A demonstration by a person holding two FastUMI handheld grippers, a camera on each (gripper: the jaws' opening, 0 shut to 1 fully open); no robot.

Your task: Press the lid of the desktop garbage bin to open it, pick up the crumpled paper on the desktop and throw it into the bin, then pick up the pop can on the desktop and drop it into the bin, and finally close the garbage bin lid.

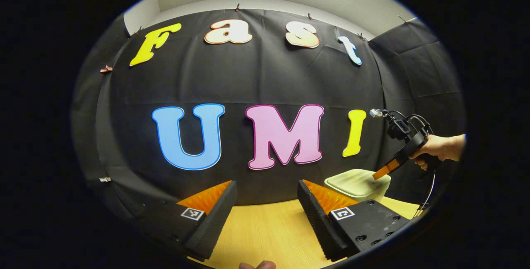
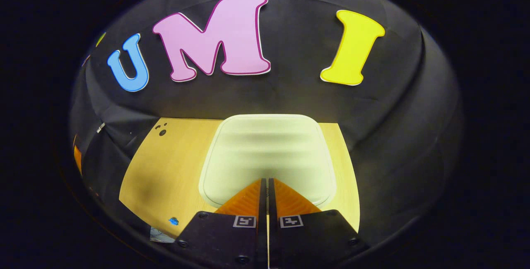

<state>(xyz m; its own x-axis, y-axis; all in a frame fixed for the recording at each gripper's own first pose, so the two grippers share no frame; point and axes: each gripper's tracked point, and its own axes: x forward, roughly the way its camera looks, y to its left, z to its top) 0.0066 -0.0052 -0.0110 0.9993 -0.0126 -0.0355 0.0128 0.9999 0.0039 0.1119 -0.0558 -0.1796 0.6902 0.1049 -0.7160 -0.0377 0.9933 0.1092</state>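
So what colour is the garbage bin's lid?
Pale cream with a yellowish-green tint, plain, no pattern. The bin lid shows best in the right gripper view, lying closed below the right gripper.

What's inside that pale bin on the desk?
Can't tell: the bin has its lid shut, covering the inside. The right gripper, fingers closed together, is poised over the lid. The wooden desk lies beneath.

Light wooden tabletop with a pale bin on it

The table [image 2: 165, 165] is pale yellow wood grain, backed by black cloth. The garbage bin [image 2: 267, 153] stands on it near the back edge, its cream lid [image 1: 354, 182] lying flat and shut.
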